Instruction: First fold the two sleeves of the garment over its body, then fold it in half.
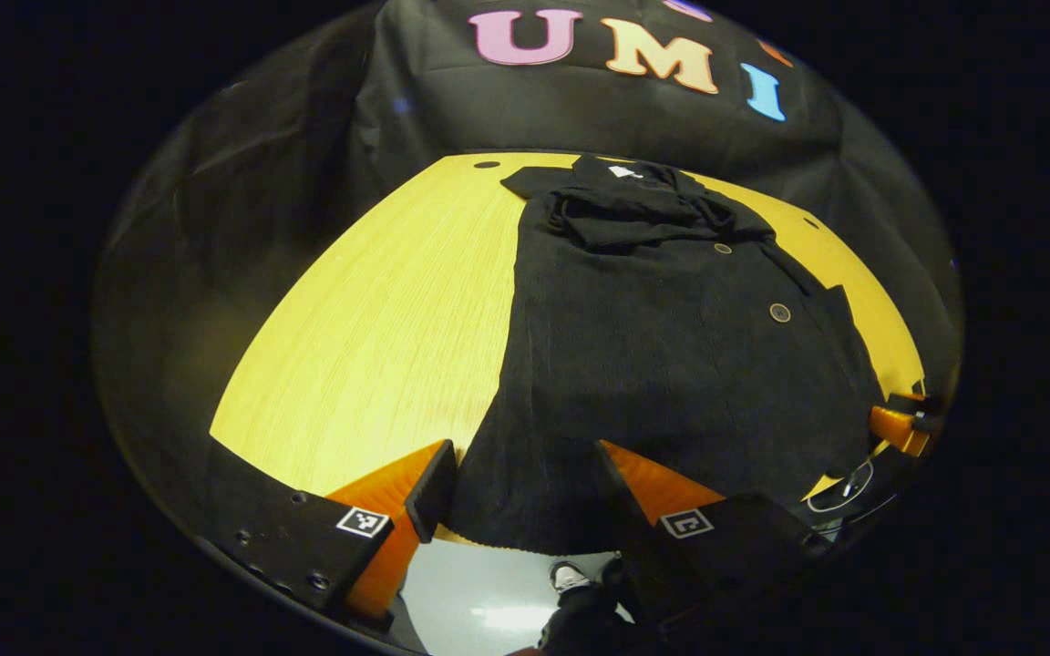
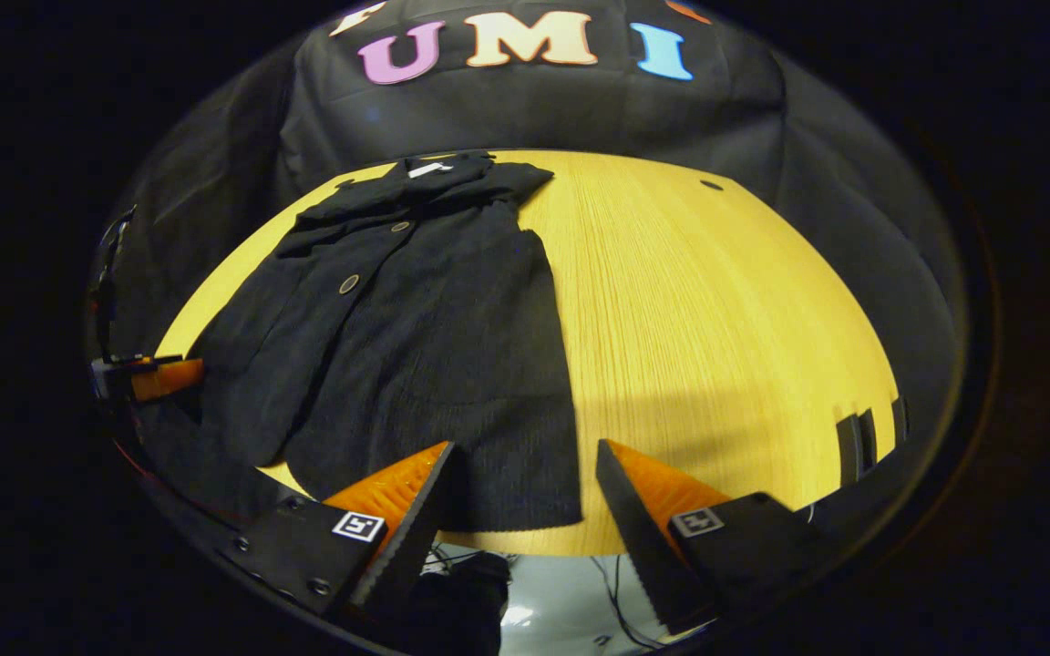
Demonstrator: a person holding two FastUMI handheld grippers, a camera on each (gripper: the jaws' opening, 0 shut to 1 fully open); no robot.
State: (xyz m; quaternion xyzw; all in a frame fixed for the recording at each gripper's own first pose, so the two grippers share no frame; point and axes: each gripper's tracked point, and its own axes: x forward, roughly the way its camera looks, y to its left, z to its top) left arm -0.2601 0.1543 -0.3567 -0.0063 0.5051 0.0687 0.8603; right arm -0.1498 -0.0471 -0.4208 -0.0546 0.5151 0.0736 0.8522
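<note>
Two grippers here, both with fingers spread wide and nothing between them. Left gripper (image 1: 525,483) hangs just off the near edge of the yellow wooden table (image 1: 379,337), lined up with the hem of the black garment (image 1: 662,364), which lies flat with its collar toward the far wall. Sleeves look folded in already near the collar, but black on black makes the layers really hard to sort out, so I can't say for sure. A couple of buttons (image 1: 779,312) do show. Right gripper (image 2: 525,487) sits at the hem's other corner, also not touching the cloth as far as I can tell. In the left gripper view a shoe (image 1: 569,576) pokes out below the table edge, mostly cut off.
</note>
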